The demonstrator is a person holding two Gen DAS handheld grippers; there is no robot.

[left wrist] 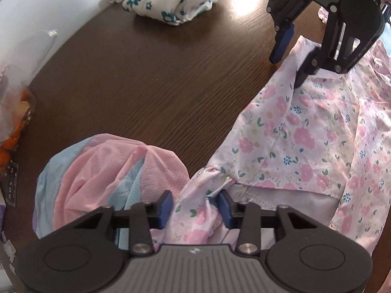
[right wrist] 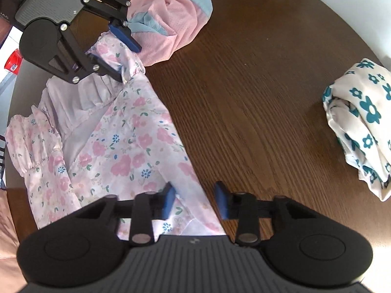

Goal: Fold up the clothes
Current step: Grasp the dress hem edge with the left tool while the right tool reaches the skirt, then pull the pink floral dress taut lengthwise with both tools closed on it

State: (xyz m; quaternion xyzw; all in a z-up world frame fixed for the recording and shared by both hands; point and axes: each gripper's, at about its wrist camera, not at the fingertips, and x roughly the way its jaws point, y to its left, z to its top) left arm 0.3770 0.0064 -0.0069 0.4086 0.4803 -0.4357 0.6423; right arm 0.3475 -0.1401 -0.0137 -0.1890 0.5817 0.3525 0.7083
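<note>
Pink floral garment (right wrist: 117, 146) is lying flat on the desk (left wrist: 146, 85), thin, soft, slippery. You're bracketing its near-left edge: left hand-held gripper (left wrist: 195, 210) pinching the gathered cuff, right hand-held gripper (right wrist: 195, 201) straddling the hem, pads not yet pressing.

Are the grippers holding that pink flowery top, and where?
The left gripper pinches the pink floral top at its gathered sleeve end. The right gripper straddles the top's other edge, pads not yet pressing.
</note>
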